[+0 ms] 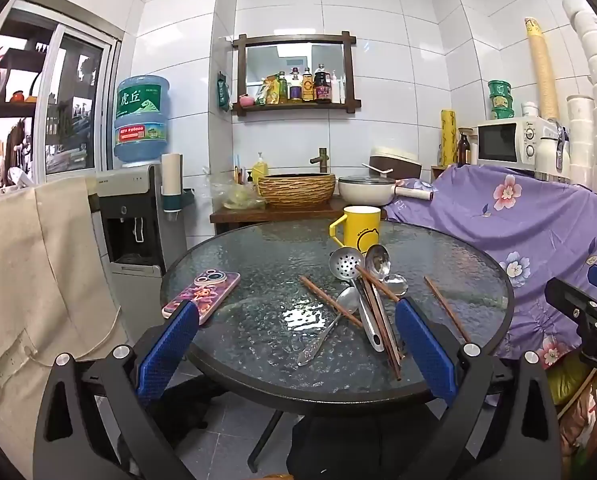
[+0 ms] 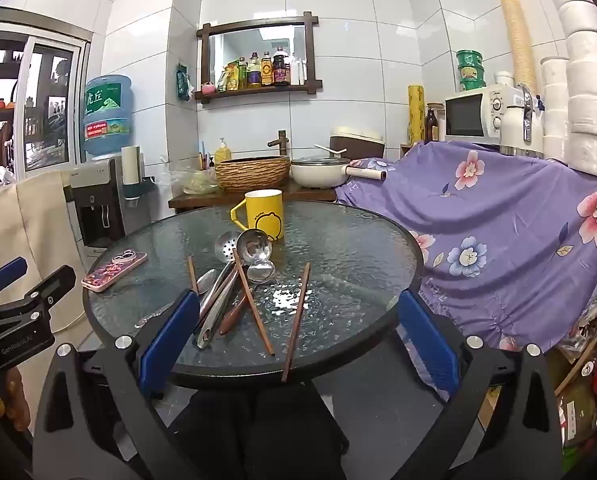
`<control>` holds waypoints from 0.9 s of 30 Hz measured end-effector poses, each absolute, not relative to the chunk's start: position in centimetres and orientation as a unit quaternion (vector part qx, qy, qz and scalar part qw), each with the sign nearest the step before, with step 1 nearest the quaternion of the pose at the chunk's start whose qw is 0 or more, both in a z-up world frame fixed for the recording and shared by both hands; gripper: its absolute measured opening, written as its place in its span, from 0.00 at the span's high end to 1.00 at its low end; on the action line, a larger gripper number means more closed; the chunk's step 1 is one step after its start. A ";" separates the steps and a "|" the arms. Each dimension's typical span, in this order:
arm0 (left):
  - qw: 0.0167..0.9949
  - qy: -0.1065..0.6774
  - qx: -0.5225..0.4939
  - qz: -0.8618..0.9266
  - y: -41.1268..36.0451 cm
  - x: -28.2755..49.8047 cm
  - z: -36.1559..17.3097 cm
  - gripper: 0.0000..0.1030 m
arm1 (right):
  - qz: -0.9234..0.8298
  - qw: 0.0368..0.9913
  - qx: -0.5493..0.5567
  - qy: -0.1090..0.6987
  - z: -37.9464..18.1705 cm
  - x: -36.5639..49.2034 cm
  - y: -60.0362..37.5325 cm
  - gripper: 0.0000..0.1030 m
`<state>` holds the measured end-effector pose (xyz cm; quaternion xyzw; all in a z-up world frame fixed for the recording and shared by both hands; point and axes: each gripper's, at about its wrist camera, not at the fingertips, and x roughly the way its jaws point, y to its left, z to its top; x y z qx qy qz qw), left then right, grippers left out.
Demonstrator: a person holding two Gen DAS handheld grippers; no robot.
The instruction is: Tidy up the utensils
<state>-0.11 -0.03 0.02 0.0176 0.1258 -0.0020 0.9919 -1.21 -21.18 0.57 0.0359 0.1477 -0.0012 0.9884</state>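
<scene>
round glass table (image 1: 226, 256), heaped utensils (image 1: 364, 292)

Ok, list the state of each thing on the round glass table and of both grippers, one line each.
Yellow ceramic mug: upright, nothing visible inside.
Steel slotted skimmer: lying in the pile.
Steel ladle: lying in the pile, bowl up.
Lone wooden chopstick: apart from the pile, tip over the table edge.
Pink-cased phone: face down.
Left gripper: fingers open, holding nothing.
Right gripper: fingers open, holding nothing.
</scene>
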 end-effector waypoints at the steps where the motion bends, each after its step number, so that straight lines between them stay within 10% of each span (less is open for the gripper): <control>1: 0.992 0.128 0.019 -0.002 0.0 -0.1 0.0 0.06 | -0.001 0.988 0.036 0.150 0.6 -1.2 -21.2 0.05; 27: 0.991 0.133 0.011 0.004 0.1 -0.2 0.3 0.06 | 0.000 0.988 0.035 0.149 0.7 -1.1 -21.1 0.05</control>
